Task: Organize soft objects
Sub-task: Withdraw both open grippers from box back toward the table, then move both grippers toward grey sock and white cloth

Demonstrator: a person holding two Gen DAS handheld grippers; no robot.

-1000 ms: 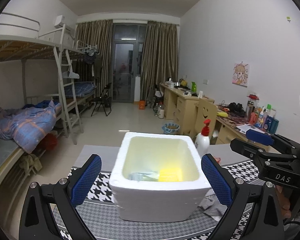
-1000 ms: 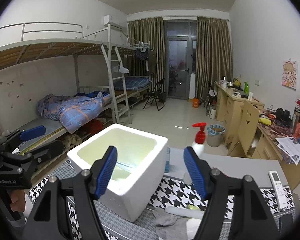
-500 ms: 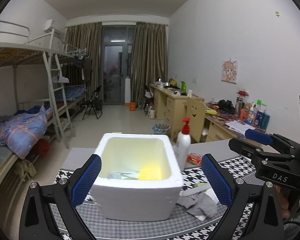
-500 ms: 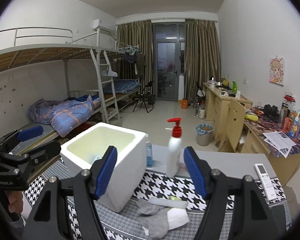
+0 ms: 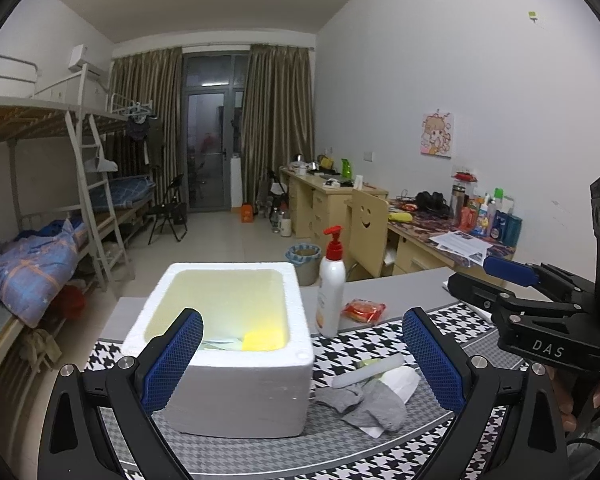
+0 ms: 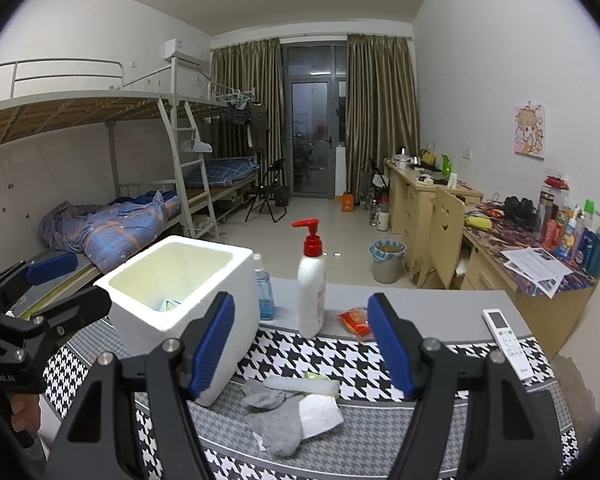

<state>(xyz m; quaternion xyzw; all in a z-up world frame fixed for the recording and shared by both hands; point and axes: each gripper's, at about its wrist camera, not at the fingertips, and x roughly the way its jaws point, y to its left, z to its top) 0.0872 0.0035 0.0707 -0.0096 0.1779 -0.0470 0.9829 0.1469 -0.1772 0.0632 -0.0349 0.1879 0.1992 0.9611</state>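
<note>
A few items are sitting in the box (image 5: pixel 236 344) already — sock (image 6: pixel 278 420) and cloth (image 6: pixel 320 412) are waiting on the bench (image 6: pixel 420 300); both grippers' (image 5: pixel 300 364) (image 6: pixel 302 344) fingers are standing apart, empty.

Pump bottle (image 6: pixel 311 288), remote (image 6: pixel 507 336), snack packet (image 6: pixel 354 319) on table

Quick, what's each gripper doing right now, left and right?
Left gripper: open, holding nothing.
Right gripper: open, holding nothing.
</note>
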